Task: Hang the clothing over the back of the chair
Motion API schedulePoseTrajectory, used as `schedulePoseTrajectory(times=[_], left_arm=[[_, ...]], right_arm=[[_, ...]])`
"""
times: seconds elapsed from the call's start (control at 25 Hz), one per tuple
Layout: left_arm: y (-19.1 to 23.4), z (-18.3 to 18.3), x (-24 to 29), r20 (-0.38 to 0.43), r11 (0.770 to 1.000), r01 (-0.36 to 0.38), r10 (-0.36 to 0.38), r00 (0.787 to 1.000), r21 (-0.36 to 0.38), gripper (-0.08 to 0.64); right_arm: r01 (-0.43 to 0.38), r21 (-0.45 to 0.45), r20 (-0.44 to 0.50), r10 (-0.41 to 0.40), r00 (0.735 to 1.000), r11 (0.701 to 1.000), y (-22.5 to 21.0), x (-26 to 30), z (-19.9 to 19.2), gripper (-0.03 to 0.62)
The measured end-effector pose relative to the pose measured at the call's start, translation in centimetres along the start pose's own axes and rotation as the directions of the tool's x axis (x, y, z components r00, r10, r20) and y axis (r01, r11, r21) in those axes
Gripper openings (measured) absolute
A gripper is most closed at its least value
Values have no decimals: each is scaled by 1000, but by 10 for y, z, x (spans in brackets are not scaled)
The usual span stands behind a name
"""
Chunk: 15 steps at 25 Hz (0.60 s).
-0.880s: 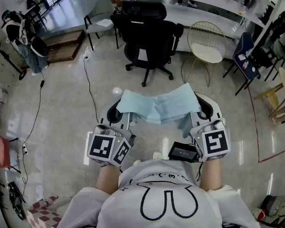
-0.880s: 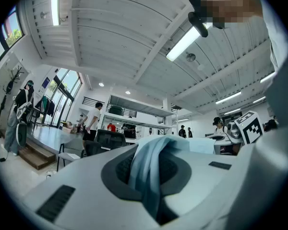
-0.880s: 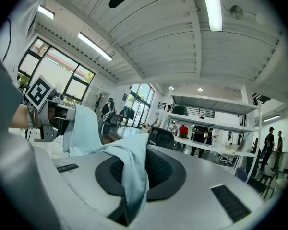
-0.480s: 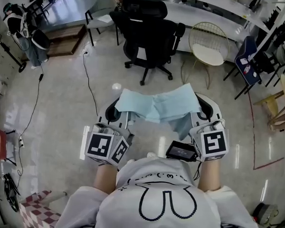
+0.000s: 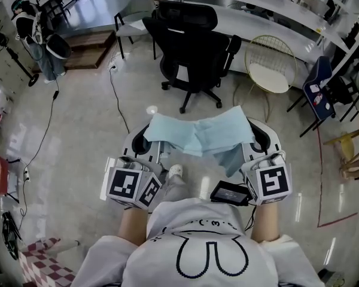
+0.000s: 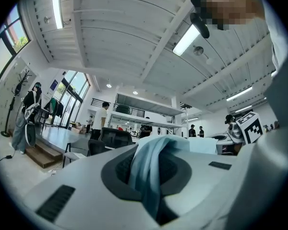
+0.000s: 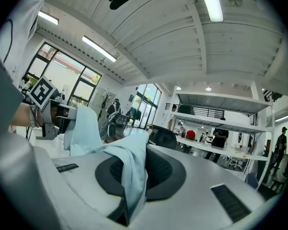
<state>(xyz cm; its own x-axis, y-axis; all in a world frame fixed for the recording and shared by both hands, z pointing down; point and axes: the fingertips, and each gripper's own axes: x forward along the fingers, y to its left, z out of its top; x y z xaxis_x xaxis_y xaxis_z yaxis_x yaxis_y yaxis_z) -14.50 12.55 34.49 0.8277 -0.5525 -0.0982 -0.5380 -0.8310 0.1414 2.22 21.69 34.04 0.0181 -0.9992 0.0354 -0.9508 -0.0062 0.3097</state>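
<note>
Blue cloth is stretched out flat in front of the person, with both ends pinned. The left tongs are pinched tight on its left edge. The right tongs are clamped the same way on the right edge, and fabric bunches between each pair of pads and spills out ahead. Held apart like that, the tongs keep the cloth spread as a sheet. I'd say that's the point: a spread garment can drop across a backrest in one go rather than land in a heap. One corner sags below the right side. Both tongs point roughly level, aimed toward the black chair, which stands well apart across the floor. By my reading the carry is on and the drape not yet begun; next comes closing that gap and lifting the cloth above the backrest. (Nothing here serves as a container; the cloth rides on the tongs alone.) A wire chair stands beside the black one, so I can't say which is the target.
</note>
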Motion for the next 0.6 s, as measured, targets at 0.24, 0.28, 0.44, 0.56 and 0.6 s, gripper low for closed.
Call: schedulePoseTrajectory(times=[0.24, 0.28, 0.44, 0.56, 0.6], left_arm=[[18, 0, 40, 5, 1000, 6, -6, 1000, -12, 26], [21, 0, 48, 4, 1000, 9, -9, 1000, -12, 26], [37, 0, 82, 14, 1000, 18, -18, 1000, -25, 26], [51, 3, 109, 21, 999, 33, -33, 999, -23, 26], [56, 4, 119, 22, 999, 38, -38, 999, -20, 26]], right_arm=[[-15, -22, 13, 15, 1000, 1000, -19, 37, -1, 44], [-16, -28, 13, 17, 1000, 999, -23, 44, -1, 44], [-11, -40, 6, 11, 1000, 999, -38, 71, 0, 44], [3, -51, 18, -2, 1000, 999, -53, 96, 1, 44], [8, -54, 22, -7, 1000, 999, -59, 106, 1, 44]])
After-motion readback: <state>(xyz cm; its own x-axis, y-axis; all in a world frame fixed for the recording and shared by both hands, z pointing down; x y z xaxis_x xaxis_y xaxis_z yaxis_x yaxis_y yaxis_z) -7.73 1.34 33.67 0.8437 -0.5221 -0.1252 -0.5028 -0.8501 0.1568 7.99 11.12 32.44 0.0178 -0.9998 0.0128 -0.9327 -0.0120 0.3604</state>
